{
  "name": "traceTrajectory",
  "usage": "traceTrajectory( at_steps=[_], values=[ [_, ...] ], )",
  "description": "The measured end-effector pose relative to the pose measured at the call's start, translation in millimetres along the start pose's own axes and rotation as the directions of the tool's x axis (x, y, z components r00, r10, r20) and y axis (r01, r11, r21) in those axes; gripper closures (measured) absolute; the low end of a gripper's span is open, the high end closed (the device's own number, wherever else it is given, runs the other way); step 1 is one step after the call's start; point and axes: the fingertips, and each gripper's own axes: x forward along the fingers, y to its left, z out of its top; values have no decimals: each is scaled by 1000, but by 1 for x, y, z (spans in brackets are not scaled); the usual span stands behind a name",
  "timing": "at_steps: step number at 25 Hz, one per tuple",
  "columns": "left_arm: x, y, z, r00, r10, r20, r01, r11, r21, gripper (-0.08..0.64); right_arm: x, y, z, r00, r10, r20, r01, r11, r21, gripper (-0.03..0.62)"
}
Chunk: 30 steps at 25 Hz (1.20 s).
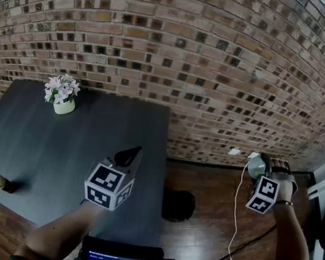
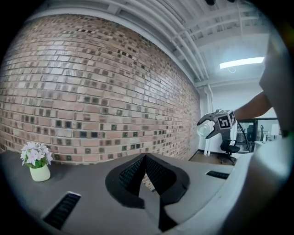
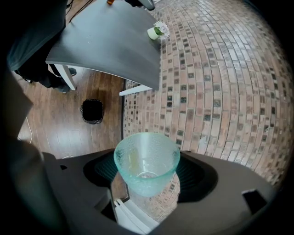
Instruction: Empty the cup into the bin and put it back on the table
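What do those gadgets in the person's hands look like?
Each is a grey plastic tool with two black ribbed pads. The left tool and right tool each carry a white cube printed with black square markers. A thin white cable trails down from the right one.

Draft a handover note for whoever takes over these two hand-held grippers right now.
Left hand-held gripper: shut, empty, above the table.
Right hand-held gripper: shut on the green cup, out past the table's right side.
Bin: on the floor beside the table, not under the cup.
Done: cup is off the table; emptied or not, cannot tell.
To do: tip it over the bin if needed, then set it on the table.
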Motion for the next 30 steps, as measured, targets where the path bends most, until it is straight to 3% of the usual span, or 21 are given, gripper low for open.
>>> traceTrajectory(
  at_steps=[4,17,25,30],
  values=[
    [18,-9,-5,1000,25,-17,-24,999,32,559,0,4,-1,1000,2,-6,-2,999,-43,206],
    [68,-32,-37,993,-33,-112,36,999,24,558,4,3,6,999,10,-32,-15,988,-156,206],
    [89,-54,-38,985,-95,-142,107,991,80,558,10,5,3,999,16,-47,-25,981,-191,206],
    [98,-63,-37,983,-124,-137,135,988,75,558,14,5,0,998,13,-67,-26,977,-212,206]
  ],
)
